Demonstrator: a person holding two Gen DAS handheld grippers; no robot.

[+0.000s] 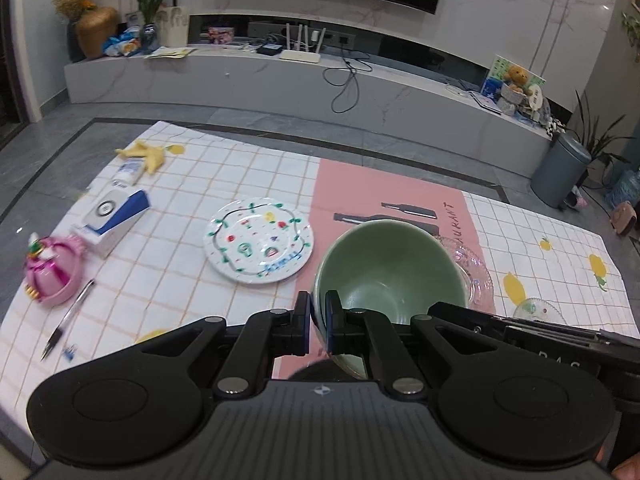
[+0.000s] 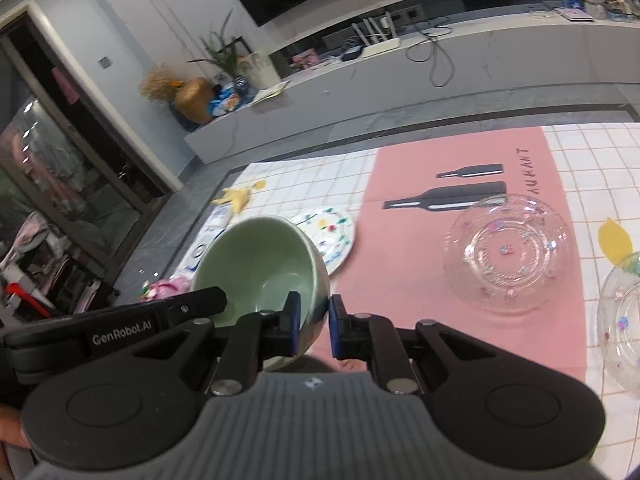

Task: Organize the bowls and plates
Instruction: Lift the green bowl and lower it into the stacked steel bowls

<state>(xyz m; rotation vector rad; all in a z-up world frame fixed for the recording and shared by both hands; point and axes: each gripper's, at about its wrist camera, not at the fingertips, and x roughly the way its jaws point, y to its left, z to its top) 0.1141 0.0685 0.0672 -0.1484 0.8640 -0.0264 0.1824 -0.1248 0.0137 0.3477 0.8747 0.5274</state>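
Bowl (image 1: pixel 390 268) raised over placemat (image 1: pixel 360 192), rim clamped between left gripper (image 1: pixel 318 316) and right gripper (image 2: pixel 314 326) on opposite sides. Patterned plate (image 1: pixel 258 240) on checked cloth (image 1: pixel 192 184), left of bowl. Glass dish (image 2: pixel 510 256) on placemat, right of bowl; second glass dish (image 2: pixel 622 320) further right. Box (image 1: pixel 112 220), pen (image 1: pixel 68 316), banana peel (image 1: pixel 146 154) left of plate.
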